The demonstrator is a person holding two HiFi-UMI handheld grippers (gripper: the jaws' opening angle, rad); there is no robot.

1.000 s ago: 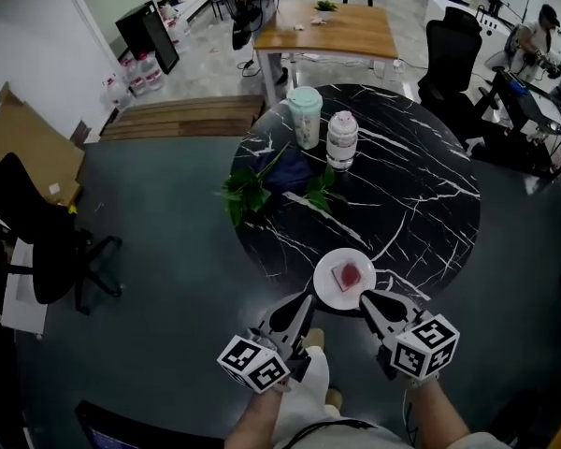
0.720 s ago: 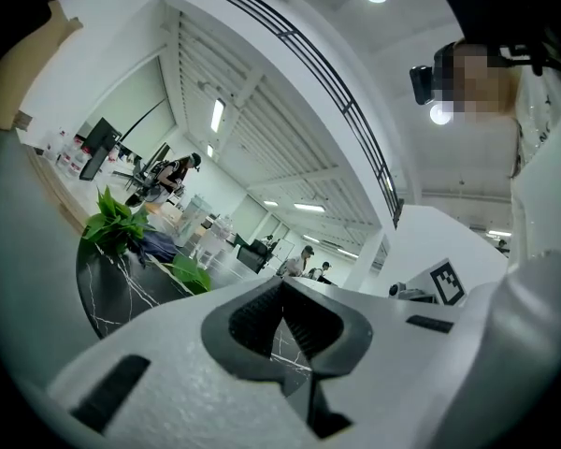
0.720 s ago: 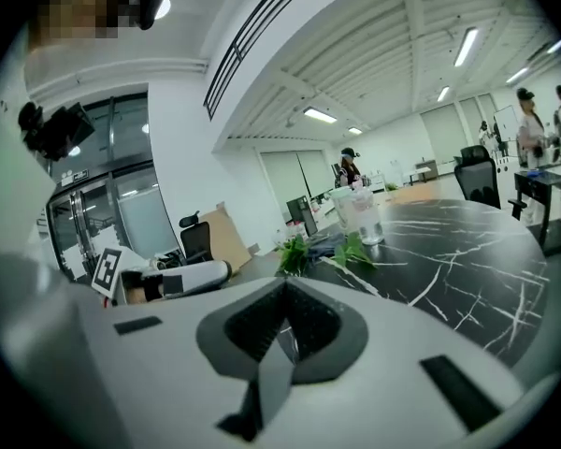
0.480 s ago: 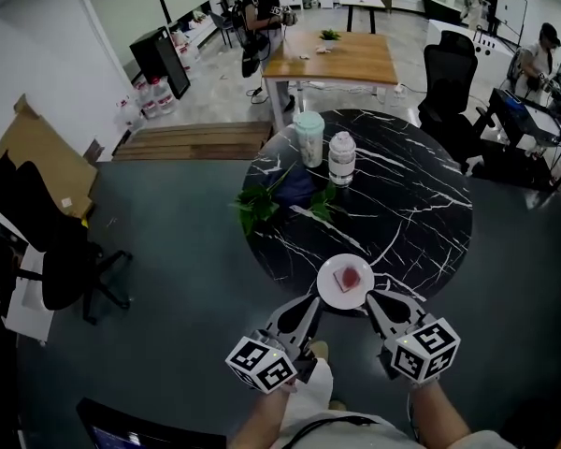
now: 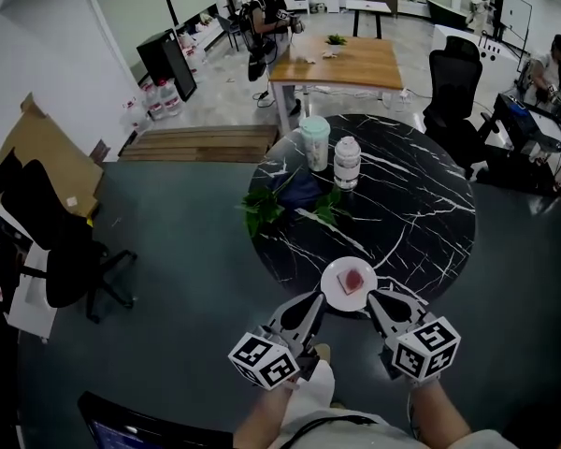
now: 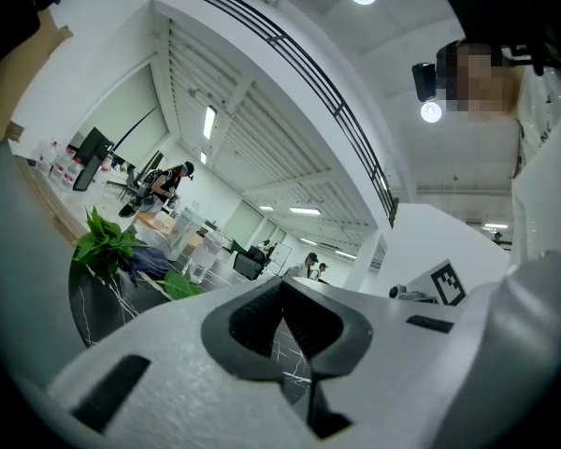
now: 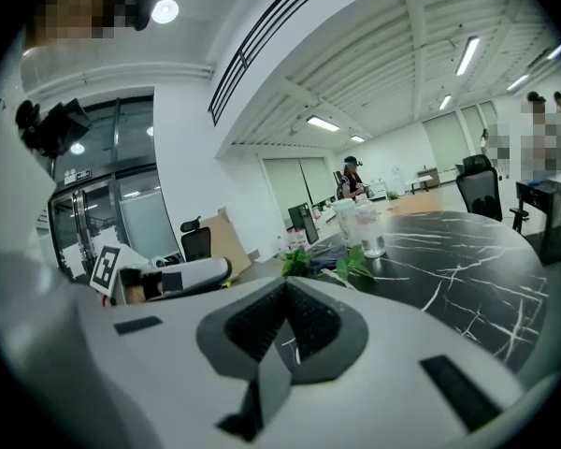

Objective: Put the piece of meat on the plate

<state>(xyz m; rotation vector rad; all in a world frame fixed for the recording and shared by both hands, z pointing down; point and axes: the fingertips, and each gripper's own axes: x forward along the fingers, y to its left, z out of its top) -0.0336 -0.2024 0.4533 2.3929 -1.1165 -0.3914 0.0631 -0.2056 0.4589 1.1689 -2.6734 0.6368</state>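
The round black marbled surface (image 5: 421,213) carries leafy green sprigs (image 5: 262,209), a pale cup (image 5: 314,143) and a clear jar (image 5: 347,162) toward its far side. At its near edge sits a white plate (image 5: 328,280) with the pink piece of meat (image 5: 353,278) lying on it. Just short of that edge, the left gripper (image 5: 313,299) and right gripper (image 5: 379,297) flank the plate, each with its jaws closed together on nothing.
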